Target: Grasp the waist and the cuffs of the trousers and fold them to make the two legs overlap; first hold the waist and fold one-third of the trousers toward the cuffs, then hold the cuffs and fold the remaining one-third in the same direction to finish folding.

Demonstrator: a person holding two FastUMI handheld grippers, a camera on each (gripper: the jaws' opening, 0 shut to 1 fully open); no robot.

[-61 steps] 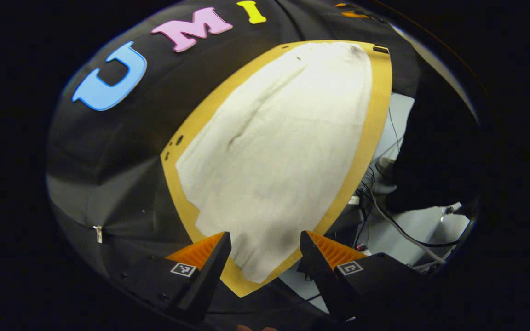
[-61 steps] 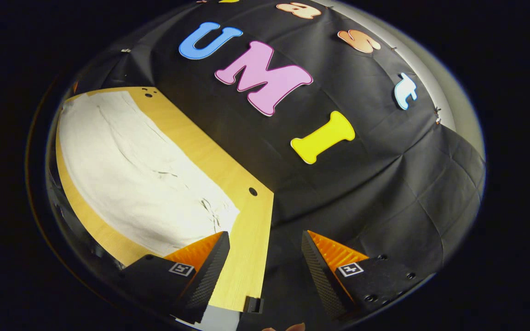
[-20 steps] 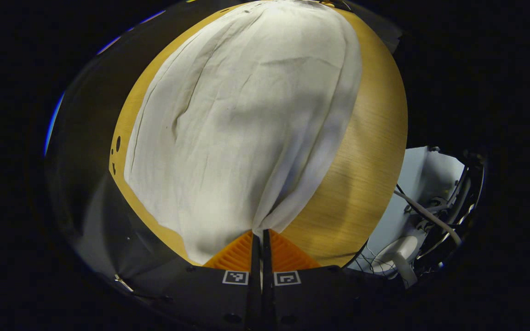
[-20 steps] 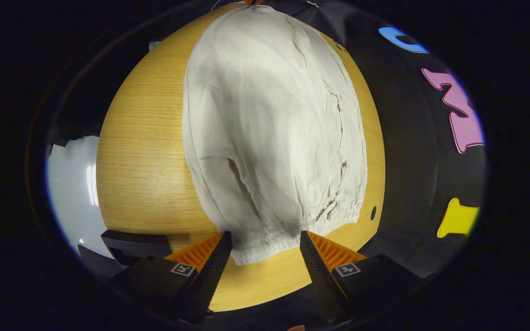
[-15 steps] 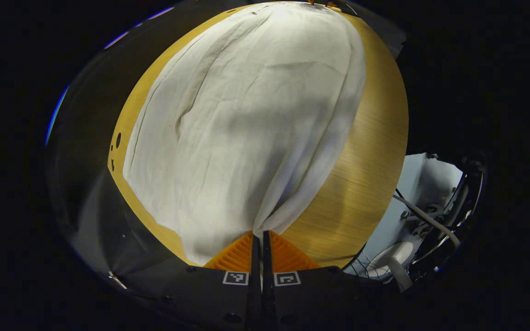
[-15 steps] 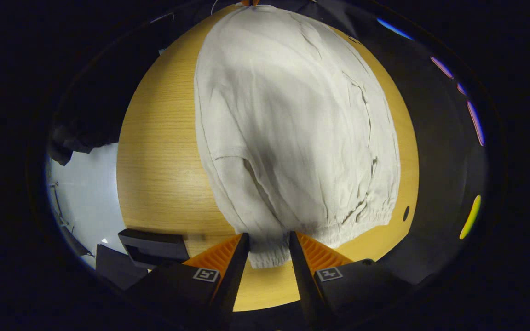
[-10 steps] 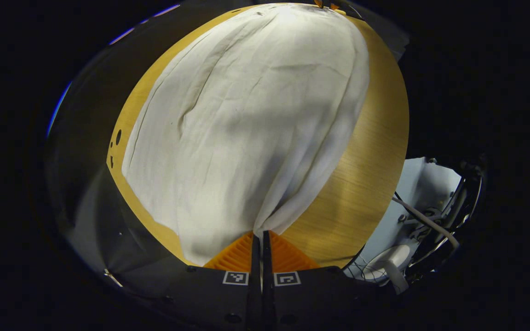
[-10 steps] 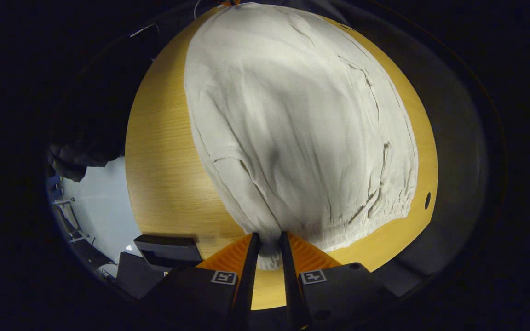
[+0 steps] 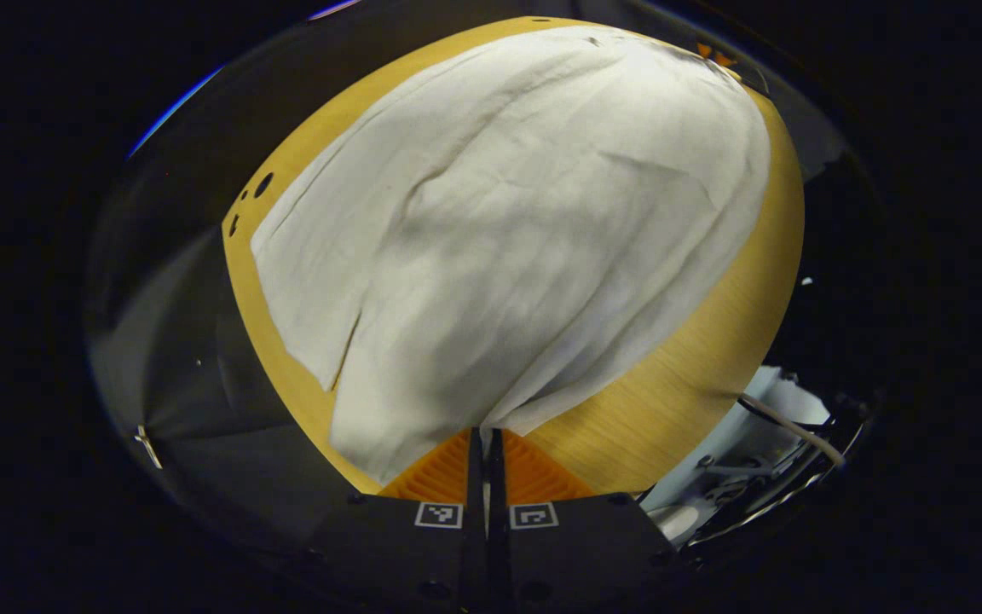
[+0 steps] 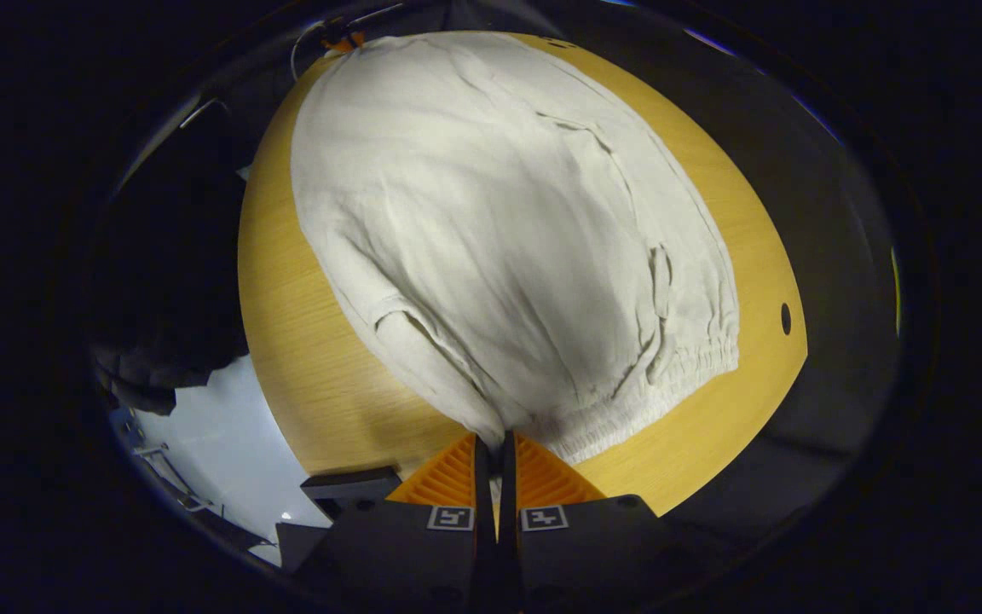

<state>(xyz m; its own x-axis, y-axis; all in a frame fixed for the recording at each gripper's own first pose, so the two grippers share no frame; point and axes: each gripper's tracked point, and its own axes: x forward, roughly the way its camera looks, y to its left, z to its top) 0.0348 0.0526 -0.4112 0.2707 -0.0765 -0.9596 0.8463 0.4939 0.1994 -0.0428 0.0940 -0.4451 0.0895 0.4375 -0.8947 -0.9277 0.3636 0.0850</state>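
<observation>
Left gripper [image 9: 484, 437]: jaws together, clamped on a corner of the off-white woven cloth trousers [image 9: 508, 230] at the cuff end, at 6 o'clock in the left gripper view. From the pinch the fabric rises in tensioned folds toward 12 o'clock and spreads across most of the light wooden desk [image 9: 687, 384]. A lower layer of the cloth shows as a separate edge toward 9 o'clock. Small dark holes mark the desk near its 10 o'clock corner. Past the desk edge at 4 o'clock, a pale floor [image 9: 764, 409] with grey cables [image 9: 789, 422] is visible.

Right gripper [image 10: 496, 442]: jaws together, clamped on the elasticated gathered waistband [image 10: 653, 392] at its near corner, at 6 o'clock in the right gripper view. The waistband runs from the pinch toward 3 o'clock, lying on the desk [image 10: 295, 341]. The trousers [image 10: 491, 230] extend from the pinch toward 12 o'clock, with a pocket opening seen at about 3 o'clock from centre. One dark hole sits in the desk just beyond the waistband at 3 o'clock. A black block [image 10: 346, 486] sits at the desk edge at 7 o'clock, just beside the jaws. Dark fabric [image 10: 158, 281] hangs at 9 o'clock beside the desk.
</observation>
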